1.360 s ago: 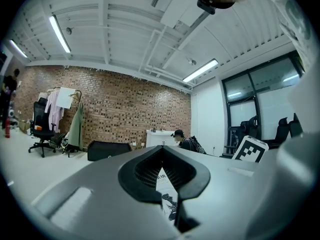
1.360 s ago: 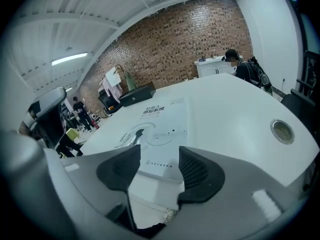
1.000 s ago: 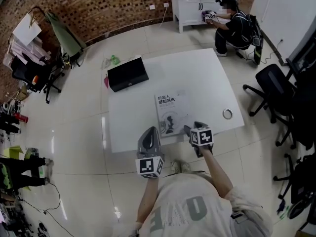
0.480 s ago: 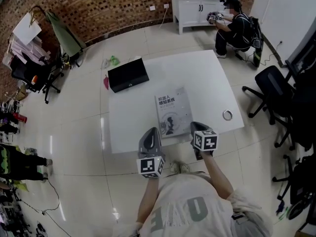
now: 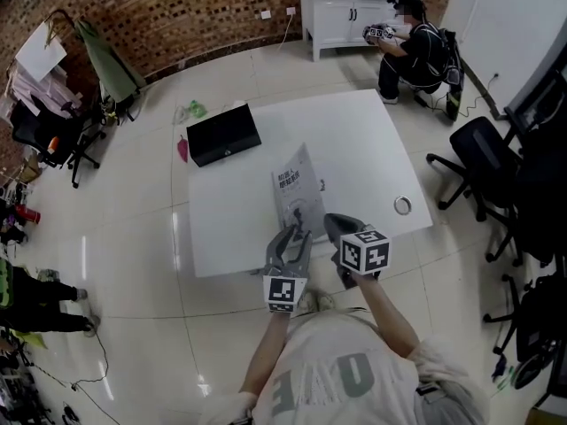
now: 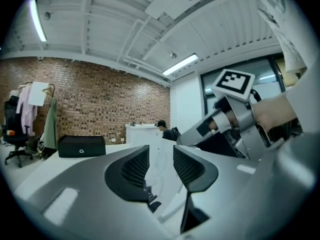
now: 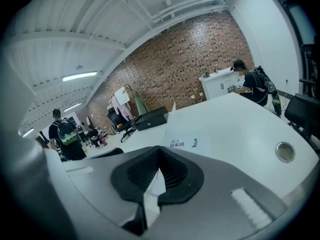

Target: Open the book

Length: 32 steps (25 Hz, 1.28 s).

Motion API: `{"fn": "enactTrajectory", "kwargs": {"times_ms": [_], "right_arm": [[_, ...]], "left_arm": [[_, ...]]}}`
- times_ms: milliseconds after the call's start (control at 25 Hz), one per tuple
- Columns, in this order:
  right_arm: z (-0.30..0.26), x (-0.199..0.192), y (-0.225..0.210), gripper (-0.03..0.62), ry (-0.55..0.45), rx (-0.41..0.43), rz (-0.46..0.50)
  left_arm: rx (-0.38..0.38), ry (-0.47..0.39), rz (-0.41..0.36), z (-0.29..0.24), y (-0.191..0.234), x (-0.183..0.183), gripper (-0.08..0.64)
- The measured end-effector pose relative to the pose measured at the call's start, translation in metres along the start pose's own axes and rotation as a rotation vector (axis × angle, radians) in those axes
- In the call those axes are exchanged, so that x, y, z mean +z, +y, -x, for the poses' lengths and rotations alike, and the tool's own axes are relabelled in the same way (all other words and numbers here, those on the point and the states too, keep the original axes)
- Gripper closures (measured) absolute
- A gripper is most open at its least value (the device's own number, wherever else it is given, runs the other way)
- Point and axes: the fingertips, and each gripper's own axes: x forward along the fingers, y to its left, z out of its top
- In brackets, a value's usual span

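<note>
At the table's (image 5: 381, 140) near edge, the right gripper (image 7: 159, 170) pinches the near corner of the book's (image 5: 297, 189) cover (image 7: 182, 143), held tilted up. Long axis running near to far, the book lies just beyond both tools. Left gripper (image 6: 156, 165), level, is opening its jaws around that raised sheet.

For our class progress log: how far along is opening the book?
Done: the right gripper is shut on the cover, its edge raised off the book. In hand: the left gripper is opening its fingers with the cover between them. Left: folding the cover flat open.
</note>
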Motion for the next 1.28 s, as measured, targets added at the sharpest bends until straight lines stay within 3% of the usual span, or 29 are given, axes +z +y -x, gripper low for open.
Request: {"fn": "enactTrajectory", "kwargs": {"times_ms": [160, 280, 440, 560, 680, 840, 880, 920, 960, 1040, 1280], "right_arm": [[-0.003, 0.008, 0.020, 0.588, -0.007, 0.054, -0.011], [-0.007, 0.014, 0.032, 0.588, -0.006, 0.078, 0.007], [-0.012, 0.016, 0.046, 0.588, 0.007, 0.098, 0.012], [-0.015, 0.013, 0.050, 0.586, 0.014, 0.117, 0.000], [-0.013, 0.014, 0.049, 0.554, -0.008, 0.141, -0.026], [-0.002, 0.024, 0.053, 0.518, -0.135, 0.184, 0.012], [0.003, 0.028, 0.053, 0.527, -0.190, 0.195, 0.009], [0.008, 0.030, 0.050, 0.587, -0.236, 0.198, 0.000], [0.012, 0.030, 0.045, 0.588, -0.259, 0.194, -0.008], [0.006, 0.017, 0.026, 0.588, -0.214, 0.138, 0.007], [-0.035, -0.071, -0.060, 0.588, 0.120, -0.154, 0.112]], "left_arm": [[-0.097, 0.018, -0.049, -0.011, -0.026, -0.007, 0.380], [-0.106, 0.042, -0.050, -0.014, -0.028, -0.013, 0.377], [-0.037, 0.108, -0.112, -0.018, -0.016, -0.026, 0.387], [0.009, 0.161, -0.154, -0.018, -0.008, -0.034, 0.440], [0.027, 0.140, -0.153, -0.015, -0.006, -0.029, 0.500], [0.073, 0.120, -0.135, -0.010, 0.005, -0.024, 0.530], [0.089, 0.112, -0.117, -0.008, 0.010, -0.023, 0.551], [0.112, 0.101, -0.092, -0.005, 0.017, -0.021, 0.554], [0.142, 0.091, -0.067, -0.001, 0.026, -0.020, 0.554], [0.210, 0.082, -0.034, 0.010, 0.047, -0.018, 0.550], [0.359, 0.121, 0.017, 0.046, 0.087, -0.041, 0.518]]}}
